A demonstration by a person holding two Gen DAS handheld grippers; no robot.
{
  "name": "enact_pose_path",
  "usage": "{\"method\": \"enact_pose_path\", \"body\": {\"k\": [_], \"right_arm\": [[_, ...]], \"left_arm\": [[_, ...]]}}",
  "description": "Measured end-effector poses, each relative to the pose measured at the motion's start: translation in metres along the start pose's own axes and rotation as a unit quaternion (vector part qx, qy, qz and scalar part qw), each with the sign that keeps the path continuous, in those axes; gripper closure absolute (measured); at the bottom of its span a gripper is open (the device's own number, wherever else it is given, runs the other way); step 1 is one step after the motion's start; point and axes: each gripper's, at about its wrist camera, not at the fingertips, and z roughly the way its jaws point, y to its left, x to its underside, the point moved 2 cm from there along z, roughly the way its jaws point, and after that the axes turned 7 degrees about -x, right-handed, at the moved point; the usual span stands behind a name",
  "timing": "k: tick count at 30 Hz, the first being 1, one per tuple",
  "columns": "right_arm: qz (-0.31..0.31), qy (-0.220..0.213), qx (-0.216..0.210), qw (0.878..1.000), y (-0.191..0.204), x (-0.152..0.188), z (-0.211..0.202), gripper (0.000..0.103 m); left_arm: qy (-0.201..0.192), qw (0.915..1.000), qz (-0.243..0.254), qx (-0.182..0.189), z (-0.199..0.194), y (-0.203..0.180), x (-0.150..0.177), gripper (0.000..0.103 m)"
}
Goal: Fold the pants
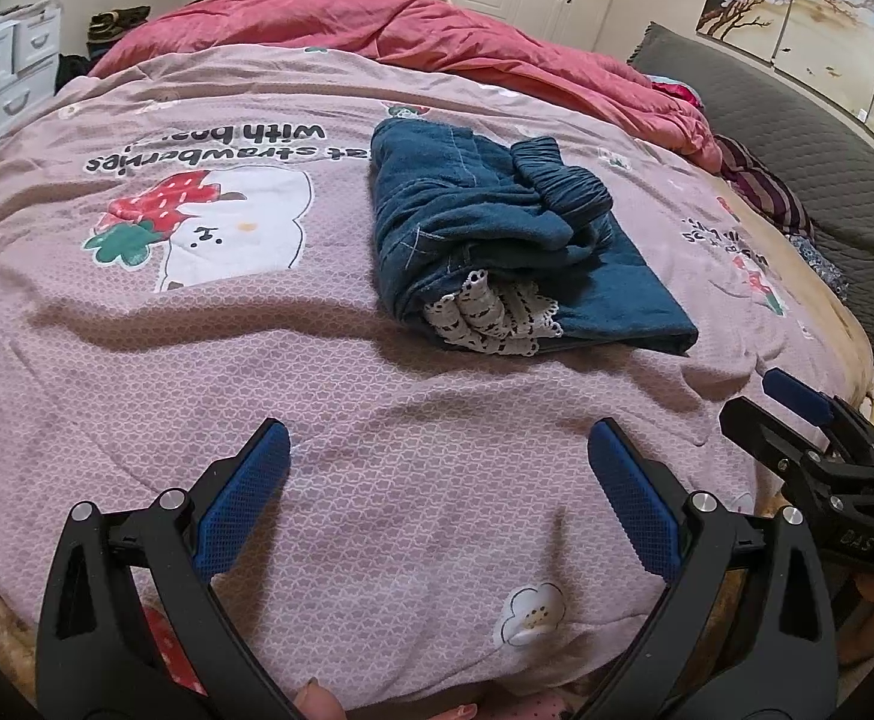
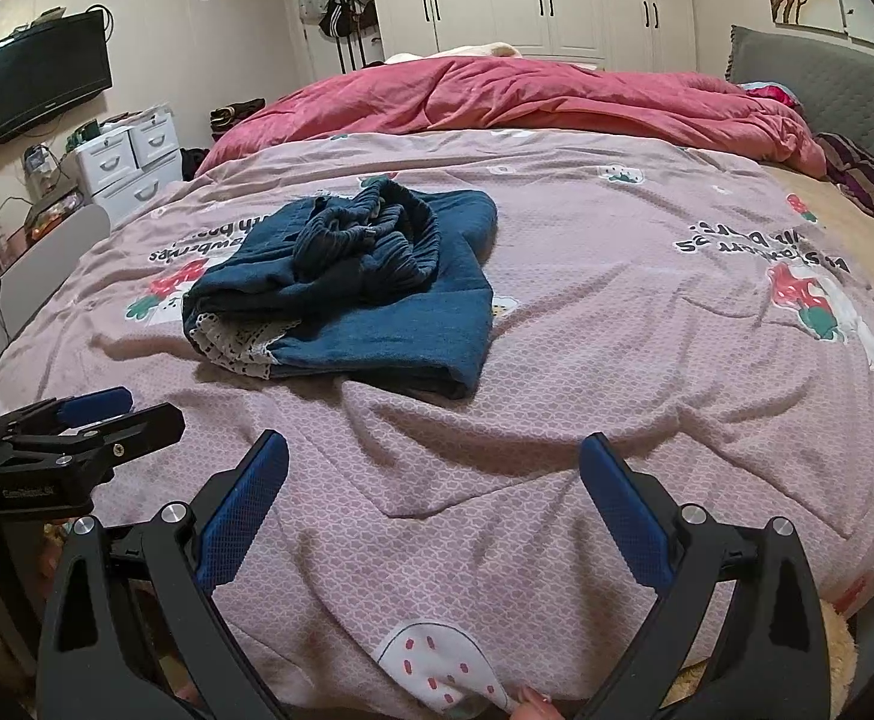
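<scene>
Dark blue pants [image 1: 497, 228] with white lace hems lie folded into a thick bundle on the pink printed bedspread [image 1: 347, 420]. The elastic waistband sits on top of the pants [image 2: 365, 276] in the right wrist view. My left gripper [image 1: 437, 450] is open above the near part of the bedspread, well short of the pants, with nothing between its blue pads. My right gripper [image 2: 434, 462] is open too, also near the bed's front edge and holding nothing. The right gripper [image 1: 809, 414] shows at the right edge of the left wrist view. The left gripper [image 2: 77, 414] shows at the left of the right wrist view.
A crumpled red duvet [image 2: 527, 96] lies across the far side of the bed. A grey headboard [image 2: 827, 78] and a striped cloth [image 2: 869, 186] are on the right. White drawers [image 2: 131, 162], a wall television [image 2: 41, 84] and wardrobes [image 2: 545, 0] stand beyond the bed.
</scene>
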Motion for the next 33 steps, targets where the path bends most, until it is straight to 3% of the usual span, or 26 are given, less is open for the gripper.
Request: {"method": "enact_pose_path", "body": {"k": [33], "right_arm": [[0.004,0.001,0.007,1.000,-0.0015,-0.0010,0.0004,0.006]], "left_arm": [[-0.001,1.0000,0.000,-0.003,-0.0018,0.0015,-0.0032,0.009]]}}
